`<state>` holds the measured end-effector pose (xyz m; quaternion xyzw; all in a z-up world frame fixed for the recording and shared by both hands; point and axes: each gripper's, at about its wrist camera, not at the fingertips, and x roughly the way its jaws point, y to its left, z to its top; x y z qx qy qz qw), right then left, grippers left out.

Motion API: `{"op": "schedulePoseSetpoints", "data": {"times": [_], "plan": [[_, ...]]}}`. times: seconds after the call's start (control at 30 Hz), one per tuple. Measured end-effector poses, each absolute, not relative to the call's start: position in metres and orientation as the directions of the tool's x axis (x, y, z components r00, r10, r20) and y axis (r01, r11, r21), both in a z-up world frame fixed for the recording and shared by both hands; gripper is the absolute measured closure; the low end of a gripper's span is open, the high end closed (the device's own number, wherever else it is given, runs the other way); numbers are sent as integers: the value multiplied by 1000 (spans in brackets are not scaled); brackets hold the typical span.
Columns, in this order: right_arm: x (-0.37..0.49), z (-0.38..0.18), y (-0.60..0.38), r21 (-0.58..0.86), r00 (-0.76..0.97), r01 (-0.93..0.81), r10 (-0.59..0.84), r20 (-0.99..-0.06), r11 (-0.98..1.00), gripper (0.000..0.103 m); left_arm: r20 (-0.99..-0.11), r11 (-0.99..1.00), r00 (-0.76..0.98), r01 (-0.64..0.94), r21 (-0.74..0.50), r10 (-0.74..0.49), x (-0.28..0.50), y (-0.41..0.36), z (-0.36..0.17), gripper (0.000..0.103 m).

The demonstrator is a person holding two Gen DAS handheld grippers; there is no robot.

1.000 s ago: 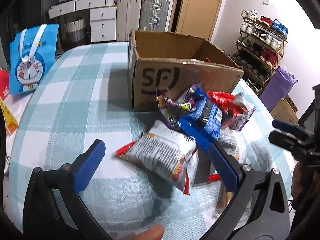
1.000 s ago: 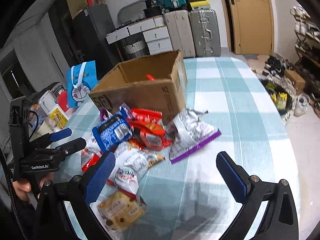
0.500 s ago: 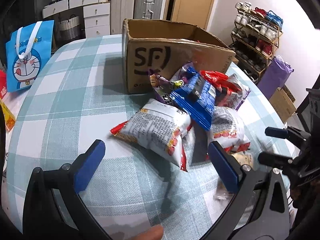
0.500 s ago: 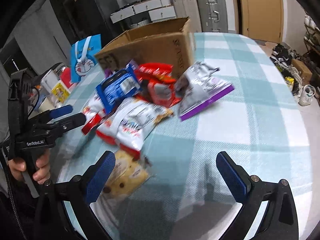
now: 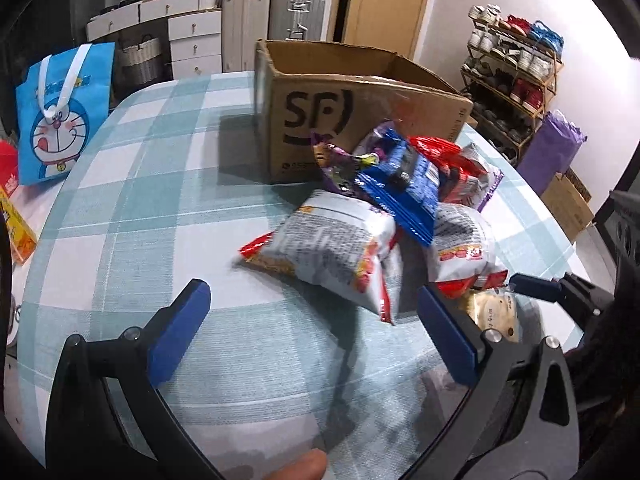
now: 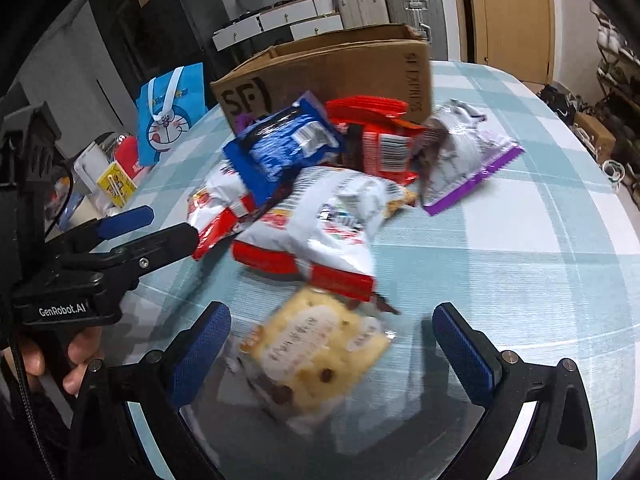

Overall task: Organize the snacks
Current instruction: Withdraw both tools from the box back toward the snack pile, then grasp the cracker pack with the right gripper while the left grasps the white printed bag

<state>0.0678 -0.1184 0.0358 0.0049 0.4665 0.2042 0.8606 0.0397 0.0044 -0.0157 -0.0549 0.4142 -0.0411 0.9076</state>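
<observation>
From my left wrist, the left gripper (image 5: pixel 312 332) has its fingers spread wide over the checked cloth bench (image 5: pixel 132 216); a crinkly foil snack bag (image 5: pixel 328 256) lies ahead between them

From my right wrist, the right gripper (image 6: pixel 332 348) gapes around a flat clear-wrapped cookie pack (image 6: pixel 316 356), the cardboard box (image 6: pixel 340 68) beyond

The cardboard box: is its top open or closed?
Open. The box stands upright, flaps up, inner walls visible; contents cannot be told.
</observation>
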Motion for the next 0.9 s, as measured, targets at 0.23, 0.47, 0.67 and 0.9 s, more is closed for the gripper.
{"op": "schedulePoseSetpoints", "data": {"times": [0.23,0.47,0.67,0.9], "plan": [[64,27,-99,72,485,-391,272,-831,918,1,-748,988,655,-6,-152,-111,40,15,-17,1],[55,27,-132,72,459,-400,267,-848,914,1,-751,989,651,1,-149,-114,41,11,-20,1],[53,27,-149,66,469,-397,264,-843,915,3,-761,991,639,11,-135,-111,47,2,-24,1],[53,26,-136,-9,490,-440,231,-840,898,25,-766,991,633,16,-131,-112,51,-2,-24,1]]}}
